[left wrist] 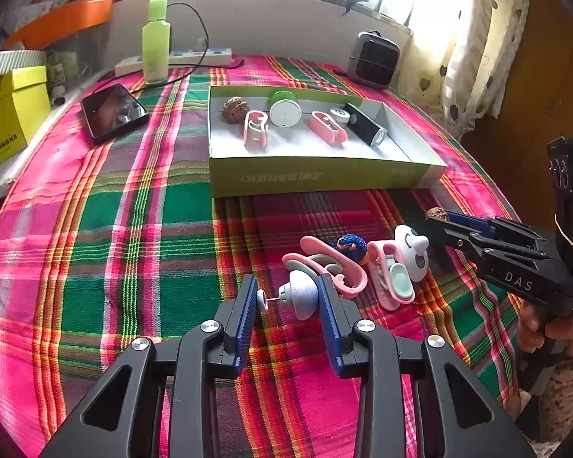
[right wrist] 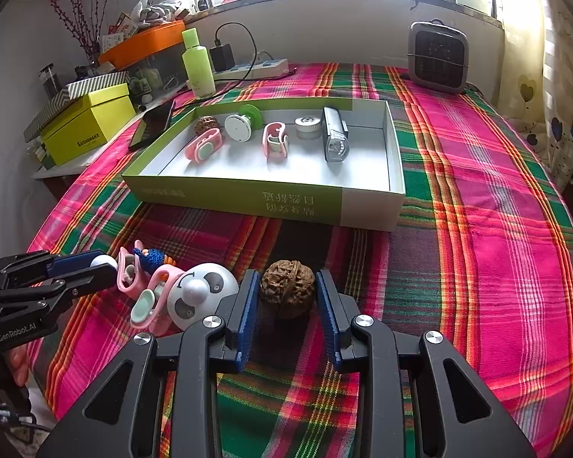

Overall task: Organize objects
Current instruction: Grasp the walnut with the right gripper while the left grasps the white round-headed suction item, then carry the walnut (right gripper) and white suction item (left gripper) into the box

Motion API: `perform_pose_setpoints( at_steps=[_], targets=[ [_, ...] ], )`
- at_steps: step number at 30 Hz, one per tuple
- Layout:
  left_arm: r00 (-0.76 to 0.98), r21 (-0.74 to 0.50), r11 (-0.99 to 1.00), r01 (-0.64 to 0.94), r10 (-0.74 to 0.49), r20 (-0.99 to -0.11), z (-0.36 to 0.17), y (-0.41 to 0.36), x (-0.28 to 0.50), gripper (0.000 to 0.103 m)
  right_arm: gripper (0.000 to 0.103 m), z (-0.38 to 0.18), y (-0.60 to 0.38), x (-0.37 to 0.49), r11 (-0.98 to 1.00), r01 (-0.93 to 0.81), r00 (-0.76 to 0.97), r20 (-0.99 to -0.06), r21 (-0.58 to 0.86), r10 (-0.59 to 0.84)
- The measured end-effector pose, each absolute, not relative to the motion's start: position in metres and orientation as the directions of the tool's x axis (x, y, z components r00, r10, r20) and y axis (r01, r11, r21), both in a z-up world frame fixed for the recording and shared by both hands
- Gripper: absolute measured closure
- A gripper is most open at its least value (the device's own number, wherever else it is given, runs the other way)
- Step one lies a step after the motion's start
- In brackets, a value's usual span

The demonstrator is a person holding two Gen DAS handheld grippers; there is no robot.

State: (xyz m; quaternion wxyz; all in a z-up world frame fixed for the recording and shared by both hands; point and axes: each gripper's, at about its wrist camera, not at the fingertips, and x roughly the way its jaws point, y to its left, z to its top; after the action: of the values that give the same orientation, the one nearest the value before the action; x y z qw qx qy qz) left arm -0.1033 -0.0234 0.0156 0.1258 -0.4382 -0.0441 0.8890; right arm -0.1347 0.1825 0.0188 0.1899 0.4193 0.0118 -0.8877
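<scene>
left tool (left wrist: 288, 297) clamped on light, slippery knob (left wrist: 300, 294) | right tool (right wrist: 286, 290) grips hard, bumpy walnut (right wrist: 286, 288) across middle | box (right wrist: 248, 194) at 12 o'clock

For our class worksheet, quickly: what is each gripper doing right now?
Left gripper: closed on the small white knob-shaped gadget.
Right gripper: closed on the walnut.

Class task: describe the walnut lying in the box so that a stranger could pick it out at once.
Start at the shallow green-sided box on the plaid cloth. Along its far wall runs a row of objects; the walnut ends that row, nearest the phone. It alone there is brown and wrinkled.
</scene>
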Motion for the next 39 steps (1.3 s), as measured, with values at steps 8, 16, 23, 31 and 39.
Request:
perform_pose_setpoints(
  at_steps=[8,16,23,31,39],
  targets=[
    [-0.610,-0.176,-0.969,-0.175,0.247,-0.753,0.028,-0.021,-0.105,0.073,0.071,0.025,0.181,-0.133,-0.925,0.353,-0.587,-0.738,0.138,-0.334],
    [-0.630,-0.165,-0.972,-0.166,0.233,-0.740,0.038,-0.018,-0.113,0.073,0.071,0.035,0.178,-0.135,-0.922,0.361,-0.604,-0.719,0.138,-0.344],
    [-0.643,-0.163,-0.973,-0.164,0.231,-0.731,0.043,-0.014,-0.125,0.073,0.071,0.045,0.173,-0.141,-0.914,0.378,-0.615,-0.699,0.146,-0.366],
    [-0.664,-0.160,-0.974,-0.161,0.227,-0.712,0.051,-0.010,-0.146,0.073,0.071,0.055,0.163,-0.157,-0.907,0.393,-0.628,-0.677,0.149,-0.384],
    [-0.665,-0.156,-0.974,-0.165,0.227,-0.711,0.051,-0.006,-0.163,0.073,0.071,0.053,0.156,-0.171,-0.903,0.400,-0.622,-0.678,0.154,-0.391]
  ],
)
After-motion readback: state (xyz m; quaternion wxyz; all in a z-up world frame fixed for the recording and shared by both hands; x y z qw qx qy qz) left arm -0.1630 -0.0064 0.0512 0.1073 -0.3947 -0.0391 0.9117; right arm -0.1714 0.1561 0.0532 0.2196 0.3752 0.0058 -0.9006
